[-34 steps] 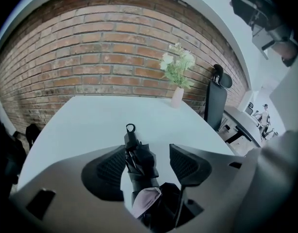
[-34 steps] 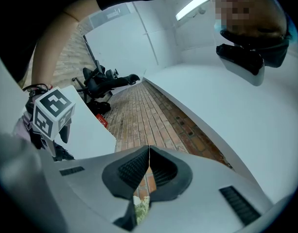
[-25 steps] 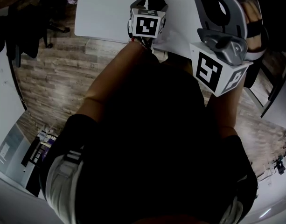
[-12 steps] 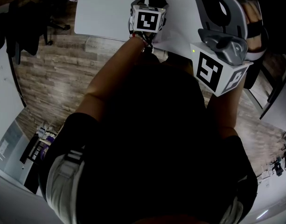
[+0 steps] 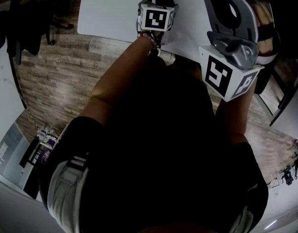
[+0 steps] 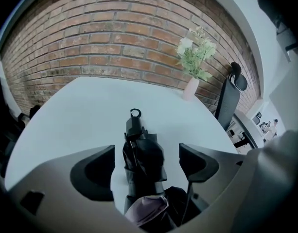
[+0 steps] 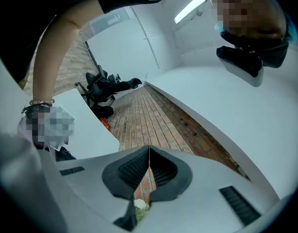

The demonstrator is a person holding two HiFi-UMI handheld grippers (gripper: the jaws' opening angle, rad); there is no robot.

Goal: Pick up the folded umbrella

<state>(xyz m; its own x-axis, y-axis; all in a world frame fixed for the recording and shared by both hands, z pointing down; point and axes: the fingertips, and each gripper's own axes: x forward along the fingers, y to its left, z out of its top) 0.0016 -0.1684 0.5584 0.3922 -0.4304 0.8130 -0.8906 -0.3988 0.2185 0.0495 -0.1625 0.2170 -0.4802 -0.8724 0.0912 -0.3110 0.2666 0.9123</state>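
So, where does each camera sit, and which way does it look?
Head view: on the person's head, facing steeply down; shows the torso, both forearms, both marker cubes, the white table.
Left gripper view: on the left gripper, aimed down along its fingers, which have just been opening and straddle the folded umbrella on the table; brick wall behind.
Right gripper view: on the right gripper, looking across the room along shut, empty fingers at the brick wall; a forearm shows.
Shared: both gripper views see the brick wall.

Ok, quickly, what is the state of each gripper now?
Left gripper: open, jaws just opened wider, folded umbrella between them, not gripped.
Right gripper: shut, empty.
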